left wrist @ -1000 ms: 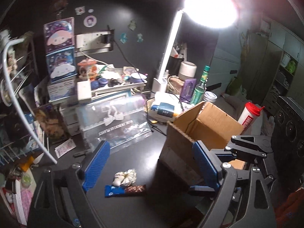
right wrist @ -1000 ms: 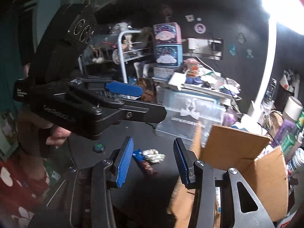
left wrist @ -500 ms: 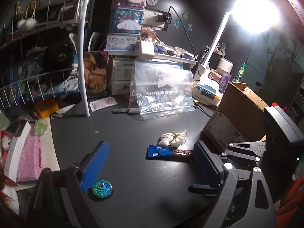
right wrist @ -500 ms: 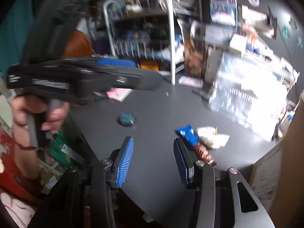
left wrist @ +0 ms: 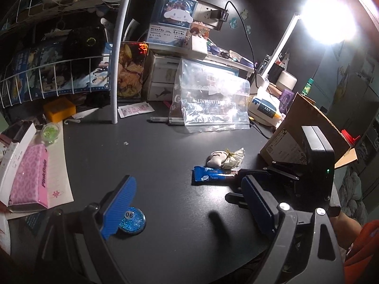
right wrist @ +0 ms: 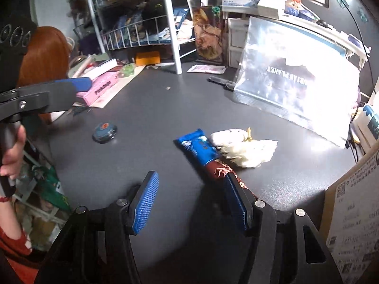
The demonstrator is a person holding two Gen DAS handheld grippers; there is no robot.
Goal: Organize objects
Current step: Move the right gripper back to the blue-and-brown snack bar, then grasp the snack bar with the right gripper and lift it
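A blue and brown snack bar (right wrist: 205, 154) lies on the black desk, with a small white plush charm (right wrist: 241, 145) touching its far side; both also show in the left wrist view, the bar (left wrist: 210, 176) and the charm (left wrist: 225, 159). A round blue glitter disc (left wrist: 132, 220) lies under my left gripper's left finger; it shows in the right wrist view too (right wrist: 104, 131). My left gripper (left wrist: 189, 208) is open and empty above the desk. My right gripper (right wrist: 191, 201) is open and empty, its right finger just over the bar's brown end.
An open cardboard box (left wrist: 298, 137) stands at the right. A clear zip bag (left wrist: 210, 104) leans against drawers at the back, with a pen (left wrist: 165, 120) in front. A wire rack (left wrist: 54, 75) and a pink box (left wrist: 28, 177) are at the left. A desk lamp (left wrist: 329, 21) glares.
Both grippers swung left, away from the box, and lowered toward the desk. The right gripper came close to the snack bar; the left now hangs over the glitter disc.
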